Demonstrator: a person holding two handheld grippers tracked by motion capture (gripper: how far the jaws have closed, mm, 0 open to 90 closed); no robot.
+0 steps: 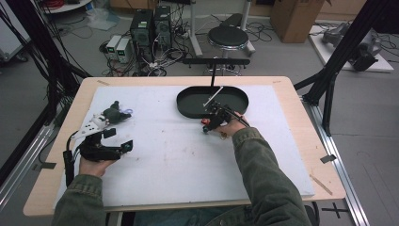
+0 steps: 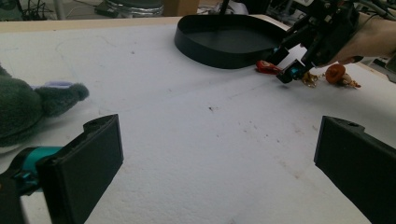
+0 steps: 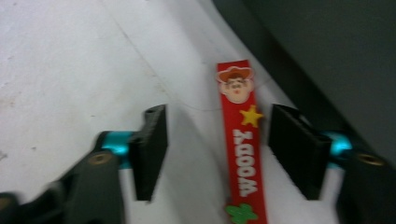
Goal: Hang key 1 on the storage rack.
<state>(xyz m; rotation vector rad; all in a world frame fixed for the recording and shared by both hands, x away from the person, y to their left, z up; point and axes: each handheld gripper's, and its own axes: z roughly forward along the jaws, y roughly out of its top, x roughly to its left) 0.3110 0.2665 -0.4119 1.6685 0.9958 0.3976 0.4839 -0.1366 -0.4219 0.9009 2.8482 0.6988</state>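
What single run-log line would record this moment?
right gripper: jaws open astride flat red rubber strap, not pinching | left gripper: open, idle | black oval plastic tray: beside strap

Red strap [image 3: 243, 140] between parted jaws

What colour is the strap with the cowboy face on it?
The strap is red, with a yellow star and white letters; the right gripper view shows it best.

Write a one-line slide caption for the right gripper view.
Right gripper jaws straddle, without touching, a red Woody strap lying on the white mat beside the black tray.
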